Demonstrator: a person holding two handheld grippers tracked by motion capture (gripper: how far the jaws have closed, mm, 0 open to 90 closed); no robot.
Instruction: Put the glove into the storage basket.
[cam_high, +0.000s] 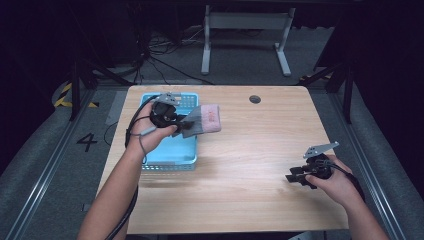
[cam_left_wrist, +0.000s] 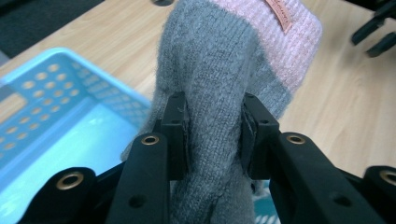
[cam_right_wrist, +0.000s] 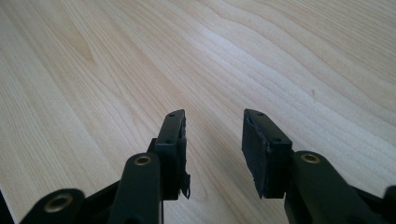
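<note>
**Left gripper holds a grey and pink knit piece over the basket's edge**

High view: the left gripper, held in the person's left hand, sits above the right side of a blue basket at the left of the wooden table. Its jaws grip the grey end of a knitted piece, grey with a pink band. The piece runs from the jaws out to the right, lifted off the table, its pink end farthest from the gripper and past the basket's right wall. The right gripper, in the right hand, lies low near the table's right front, well apart from the cloth, jaws pointing left. A dark round grommet sits near the far edge.

Left gripper view: the knitted piece is pinched between the two black jaws, which press into its grey part from both sides. Its long axis runs straight away from the camera, the pink band with a small tan label at the far end. The blue basket lies below to the left; the right gripper shows at the upper right corner.

Right gripper view: the jaws stand moderately apart with nothing between them, above the bare table.
</note>
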